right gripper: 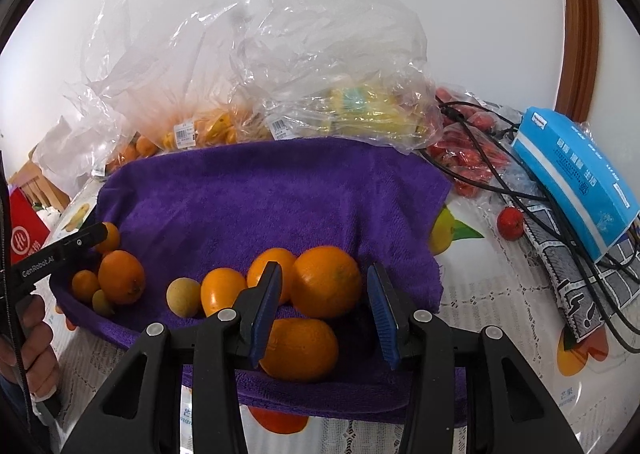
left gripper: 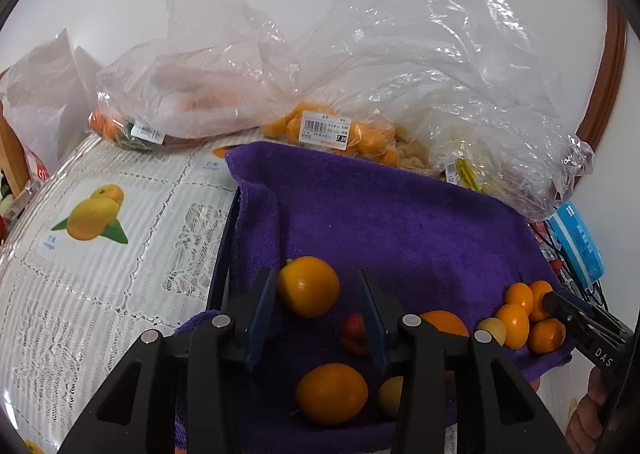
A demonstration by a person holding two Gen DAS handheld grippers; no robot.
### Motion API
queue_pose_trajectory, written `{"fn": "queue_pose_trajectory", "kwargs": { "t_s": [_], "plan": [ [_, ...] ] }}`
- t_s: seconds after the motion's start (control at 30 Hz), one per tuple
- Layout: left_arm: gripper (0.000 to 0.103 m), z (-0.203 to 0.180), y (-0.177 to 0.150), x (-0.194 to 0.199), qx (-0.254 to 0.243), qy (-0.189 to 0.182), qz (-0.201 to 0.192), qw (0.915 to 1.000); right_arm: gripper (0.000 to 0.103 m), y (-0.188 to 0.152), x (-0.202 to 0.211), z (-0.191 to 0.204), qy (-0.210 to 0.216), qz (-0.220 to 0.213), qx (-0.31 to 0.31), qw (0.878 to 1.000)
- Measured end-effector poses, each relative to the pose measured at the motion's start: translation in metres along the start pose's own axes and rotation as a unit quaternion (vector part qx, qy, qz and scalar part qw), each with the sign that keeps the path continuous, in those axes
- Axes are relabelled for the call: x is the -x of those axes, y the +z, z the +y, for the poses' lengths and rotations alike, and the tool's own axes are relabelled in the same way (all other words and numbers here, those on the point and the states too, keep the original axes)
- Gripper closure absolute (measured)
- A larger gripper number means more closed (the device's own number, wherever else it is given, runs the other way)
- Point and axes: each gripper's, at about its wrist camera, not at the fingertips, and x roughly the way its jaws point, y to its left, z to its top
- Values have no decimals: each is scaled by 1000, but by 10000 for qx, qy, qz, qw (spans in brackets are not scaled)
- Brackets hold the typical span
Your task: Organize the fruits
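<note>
A purple towel [left gripper: 400,221] [right gripper: 260,193] lines a shallow basket that holds several oranges and small pale fruits. My left gripper [left gripper: 315,278] is open around an orange [left gripper: 308,286], with a clear gap on the right side. A small red fruit [left gripper: 354,334] and another orange [left gripper: 332,394] lie lower down under the jaws. My right gripper [right gripper: 324,270] is open around a large orange [right gripper: 326,282] that nearly fills the gap, with thin slivers free on both sides. Another orange [right gripper: 298,348] lies below it. Each gripper also shows in the other view: the left gripper [right gripper: 92,236] and the right gripper [left gripper: 550,300].
Crumpled clear plastic bags of fruit [left gripper: 320,73] [right gripper: 280,65] stand behind the basket. A blue tissue box [right gripper: 572,181], black cables [right gripper: 500,157], a bag of red fruits [right gripper: 464,157] and a loose red fruit [right gripper: 510,222] lie to the right. The lace tablecloth [left gripper: 100,254] spreads left.
</note>
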Motion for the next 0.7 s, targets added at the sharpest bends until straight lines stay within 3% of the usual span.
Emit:
{"fn": "queue_pose_trajectory", "kwargs": {
  "t_s": [0.27, 0.47, 0.7],
  "plan": [
    [55, -8, 1, 7, -178, 128, -197, 9996, 59, 0, 5, 3, 9, -172, -23, 9998],
    [51, -19, 2, 15, -437, 465, -370, 9973, 58, 0, 8, 9, -18, -199, 18, 9998],
    [46, -22, 5, 55, -467, 189, -342, 9981, 51, 2, 38, 23, -224, -405, -74, 9989]
  ]
}}
